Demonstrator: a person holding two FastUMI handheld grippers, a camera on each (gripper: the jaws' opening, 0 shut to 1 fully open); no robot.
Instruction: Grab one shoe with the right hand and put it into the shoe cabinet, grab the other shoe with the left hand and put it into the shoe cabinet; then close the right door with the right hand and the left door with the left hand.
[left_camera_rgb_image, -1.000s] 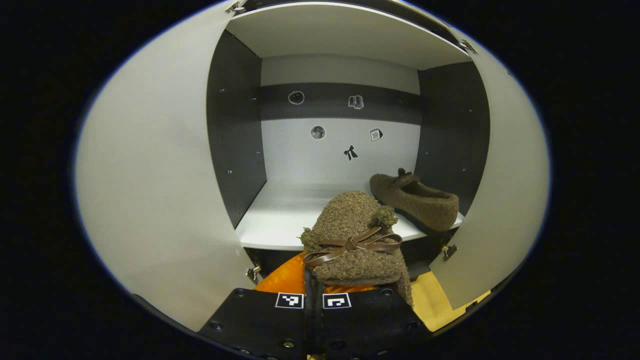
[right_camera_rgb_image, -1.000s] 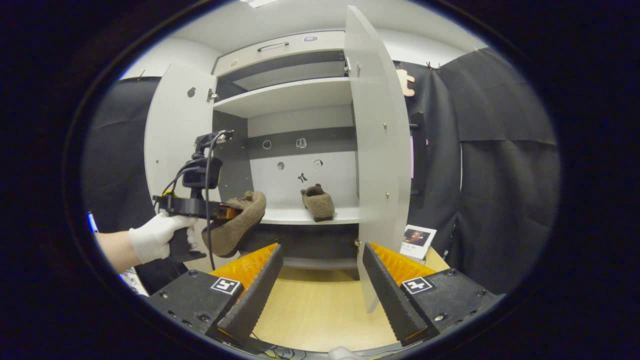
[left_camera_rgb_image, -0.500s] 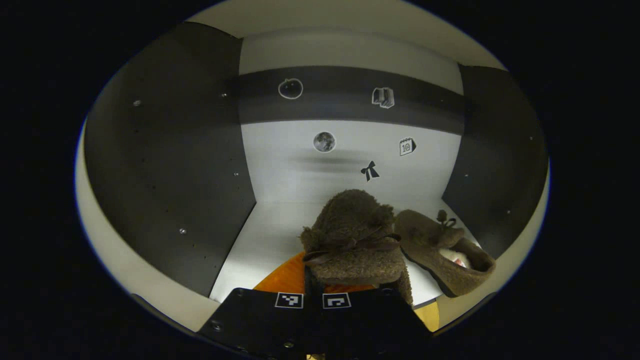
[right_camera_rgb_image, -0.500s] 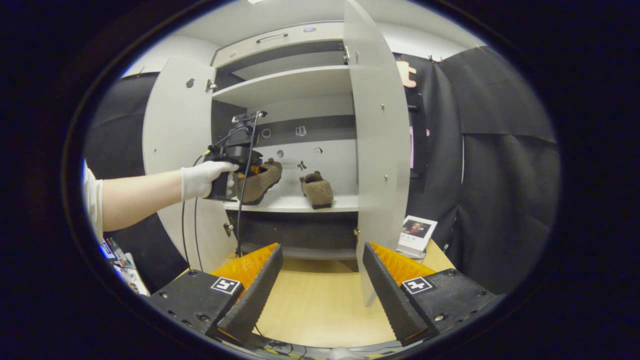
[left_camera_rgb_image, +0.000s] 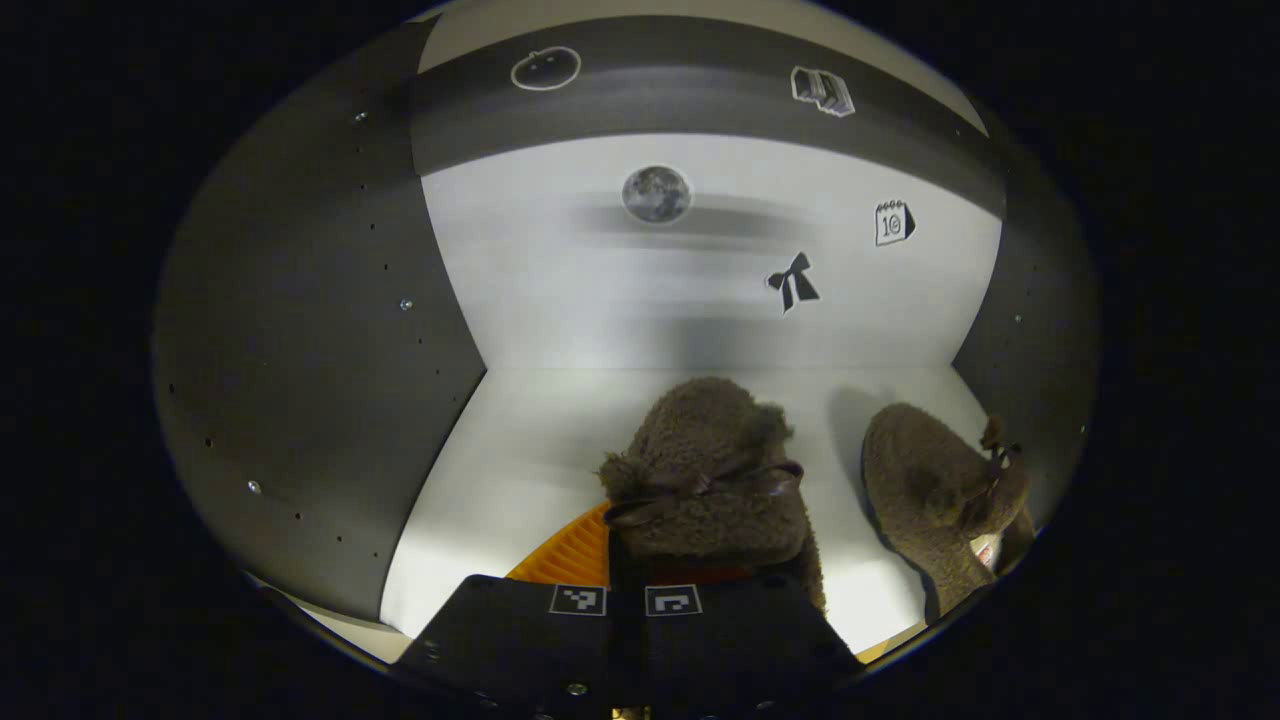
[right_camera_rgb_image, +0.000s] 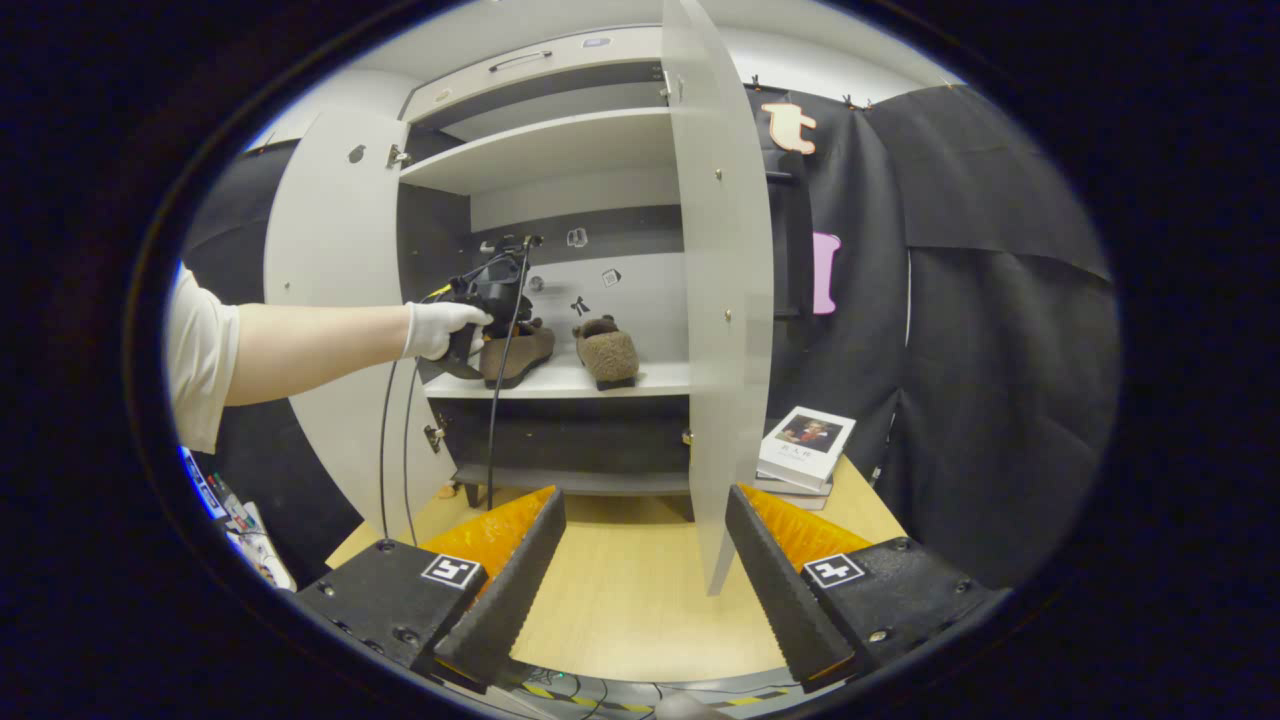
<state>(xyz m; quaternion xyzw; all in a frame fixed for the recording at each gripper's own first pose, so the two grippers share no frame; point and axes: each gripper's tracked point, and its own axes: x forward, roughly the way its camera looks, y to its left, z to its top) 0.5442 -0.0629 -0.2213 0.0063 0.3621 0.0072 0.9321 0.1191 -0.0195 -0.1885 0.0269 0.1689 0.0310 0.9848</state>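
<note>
In the left gripper view my left gripper (left_camera_rgb_image: 628, 565) is shut on the rim of a fuzzy brown shoe (left_camera_rgb_image: 705, 480) with a leather bow. It holds the shoe deep inside the cabinet over the white shelf (left_camera_rgb_image: 500, 480). The other brown shoe (left_camera_rgb_image: 935, 490) lies on the shelf just to its right. The right gripper view takes in the left gripper (right_camera_rgb_image: 485, 300) in a gloved hand (right_camera_rgb_image: 440, 330), with the held shoe (right_camera_rgb_image: 518, 352) at shelf level beside the other shoe (right_camera_rgb_image: 607, 352). I cannot tell whether the held shoe touches the shelf. My right gripper (right_camera_rgb_image: 645, 560) stands open, with nothing in it, back over the table.
Both white cabinet doors are open: the left door (right_camera_rgb_image: 320, 300) and the right door (right_camera_rgb_image: 715, 300), seen edge-on ahead of my right gripper. A stack of books (right_camera_rgb_image: 805, 445) lies on the wooden table (right_camera_rgb_image: 620, 590) to the right of the cabinet. Cables hang from the left gripper.
The left gripper carried its shoe from in front of the cabinet deep into it, down beside the other shoe. The right gripper drew back a little and stayed open.
</note>
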